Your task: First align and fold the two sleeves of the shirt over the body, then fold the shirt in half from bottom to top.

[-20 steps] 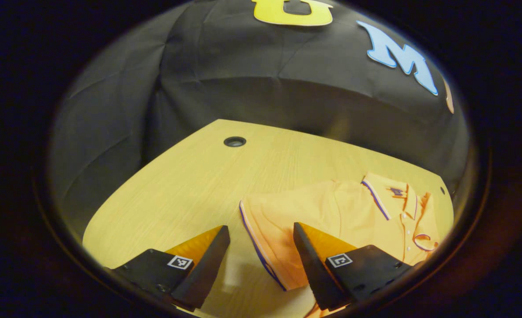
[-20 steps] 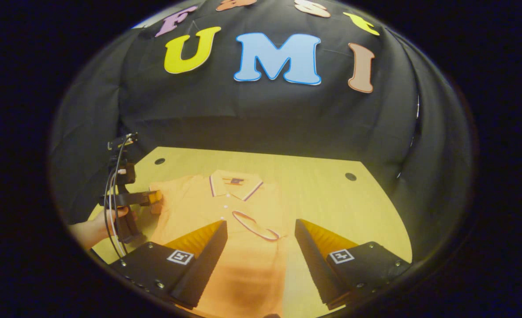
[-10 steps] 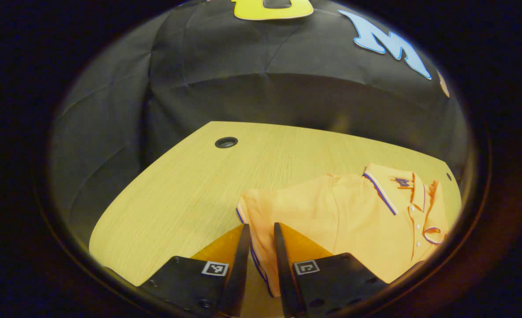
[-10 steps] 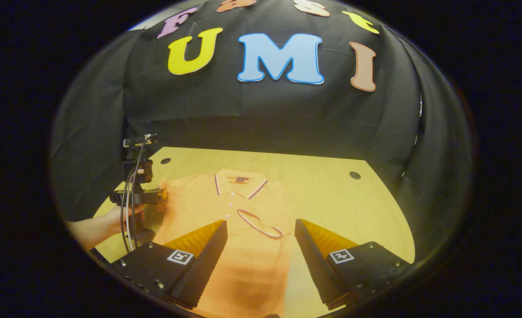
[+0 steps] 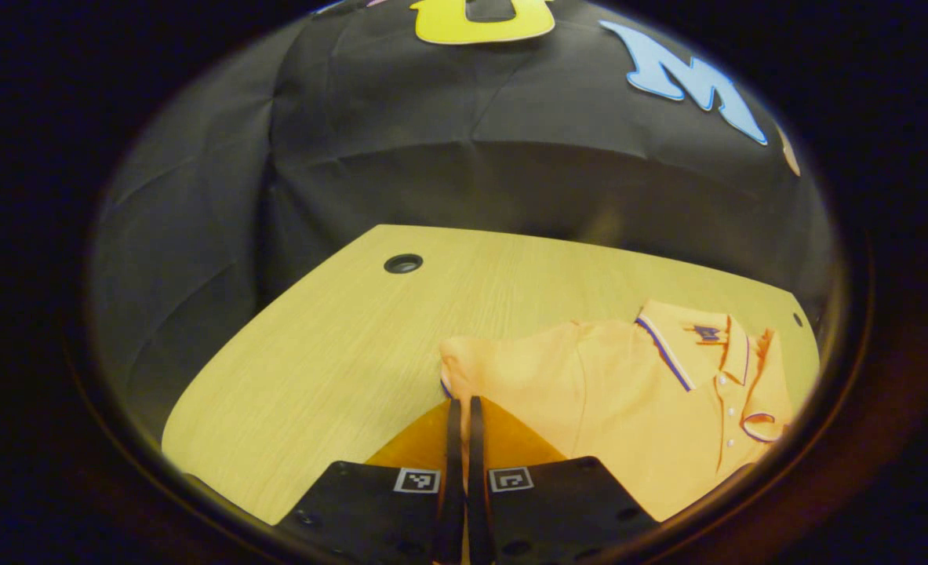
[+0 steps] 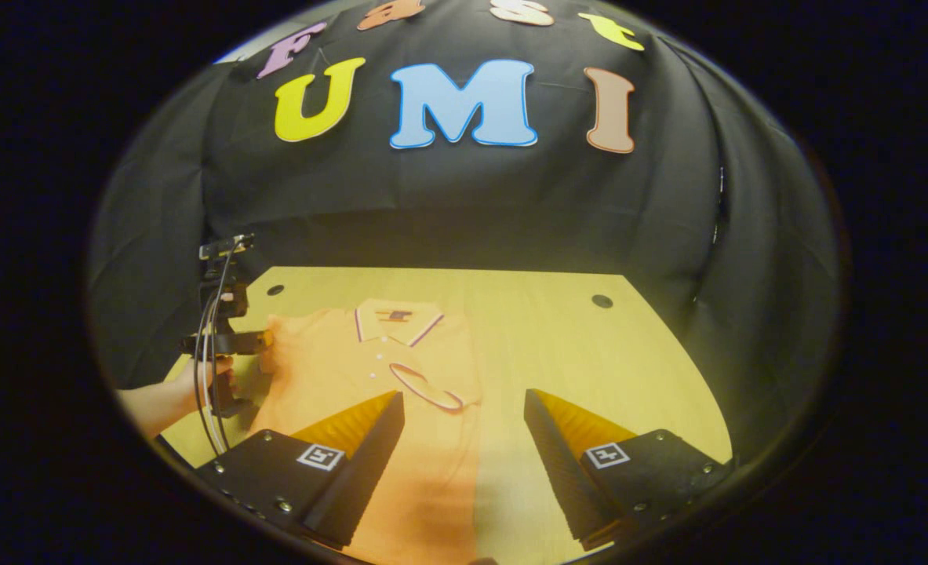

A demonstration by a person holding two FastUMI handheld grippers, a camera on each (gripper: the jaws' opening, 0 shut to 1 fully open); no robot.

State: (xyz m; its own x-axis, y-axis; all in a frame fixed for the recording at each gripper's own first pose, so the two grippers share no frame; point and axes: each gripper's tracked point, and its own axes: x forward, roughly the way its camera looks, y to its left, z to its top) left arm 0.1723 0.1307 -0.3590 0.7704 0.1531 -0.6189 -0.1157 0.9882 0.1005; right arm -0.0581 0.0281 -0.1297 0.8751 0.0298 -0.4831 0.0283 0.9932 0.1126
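Pinching the sleeve for the first fold

Pressing together on the cuff of the sleeve (image 5: 475,369), the left gripper (image 5: 460,428) has both fingers clamped on thin cloth, which bunches just ahead of the tips. The right gripper (image 6: 464,439) hangs with its fingers wide apart above the lower body of the shirt (image 6: 401,392), holding nothing. The shirt lies collar-up and flat on the table (image 5: 338,337), with its other sleeve already folded across the chest. I judge the fabric light, soft and limp: it will sag and drag behind any pinch, so hems, cuffs and corners are the best holds. A hand (image 6: 197,377) grips the left tool.
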